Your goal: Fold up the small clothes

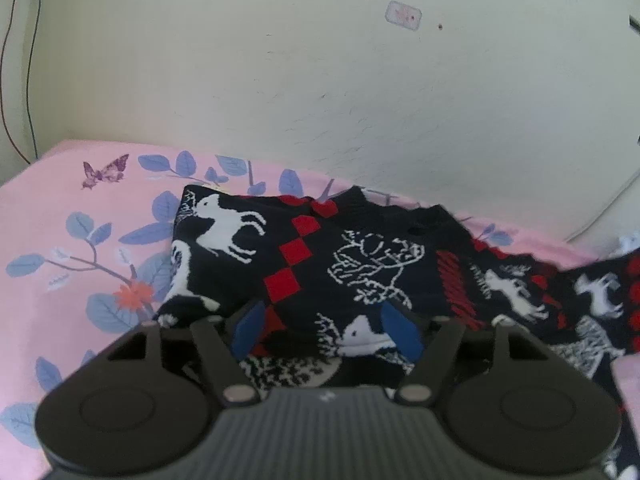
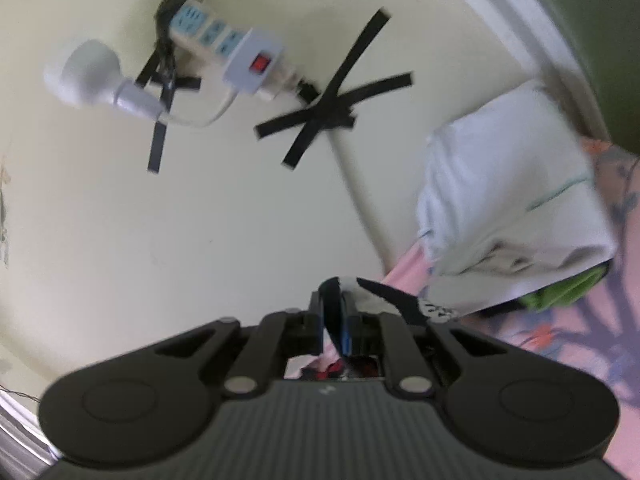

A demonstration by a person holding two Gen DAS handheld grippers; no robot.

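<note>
A small black knitted garment [image 1: 360,264] with white animals and red squares lies rumpled on the pink flowered sheet [image 1: 60,240]. My left gripper [image 1: 325,330] hovers low over its near edge, jaws open, blue pads [image 1: 249,330] apart with the cloth between and beneath them, not pinched. In the right wrist view my right gripper [image 2: 334,304] is shut on a corner of the same garment [image 2: 394,298]. That corner is lifted, and a black-and-white flap sticks out to the right of the pads. The rest of the garment is hidden below the right gripper's body.
A cream wall [image 1: 320,80] rises right behind the bed. A power strip [image 2: 224,44], a white plug-in lamp [image 2: 88,72] and crossed black tape [image 2: 332,96] are on it. A folded white pile [image 2: 512,200] over something green [image 2: 568,288] sits on the sheet at right.
</note>
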